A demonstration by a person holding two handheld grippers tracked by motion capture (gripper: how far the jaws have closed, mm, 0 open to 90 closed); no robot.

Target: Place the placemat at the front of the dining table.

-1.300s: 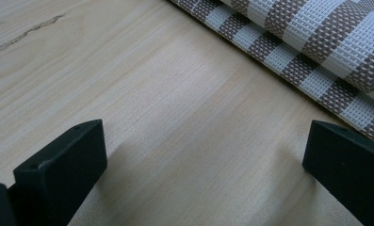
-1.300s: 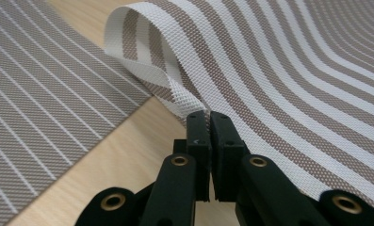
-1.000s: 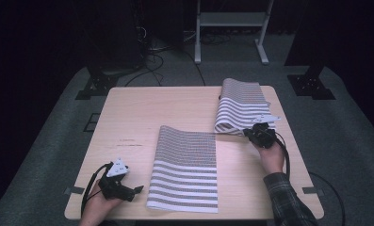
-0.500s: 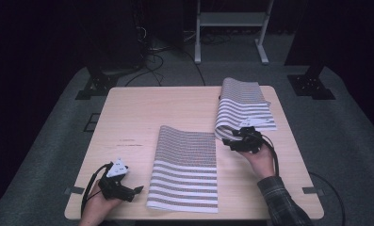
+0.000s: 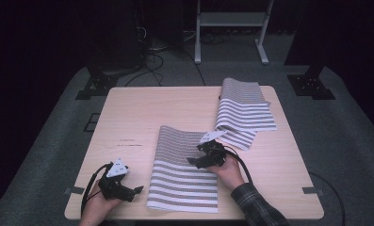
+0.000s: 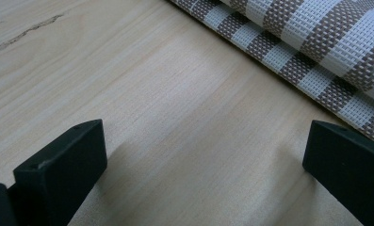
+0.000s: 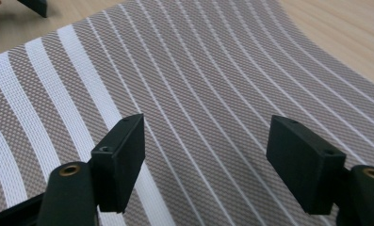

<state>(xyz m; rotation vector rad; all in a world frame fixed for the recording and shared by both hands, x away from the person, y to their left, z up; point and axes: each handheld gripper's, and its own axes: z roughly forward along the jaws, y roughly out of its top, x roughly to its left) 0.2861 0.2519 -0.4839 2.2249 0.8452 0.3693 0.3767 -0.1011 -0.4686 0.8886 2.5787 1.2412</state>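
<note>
My right gripper (image 5: 199,159) has swung from the folded mat (image 5: 243,112) at two o'clock onto the flat mat (image 5: 184,172) mid-table, jaws spread — pickup pending, I judge. Left gripper (image 5: 134,193), jaws spread, rests at seven o'clock beside it. The mat's far edge curls — underside hidden.

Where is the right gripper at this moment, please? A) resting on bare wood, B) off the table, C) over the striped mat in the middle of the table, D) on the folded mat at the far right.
C: the right gripper hangs open-jawed over the striped mat.
</note>
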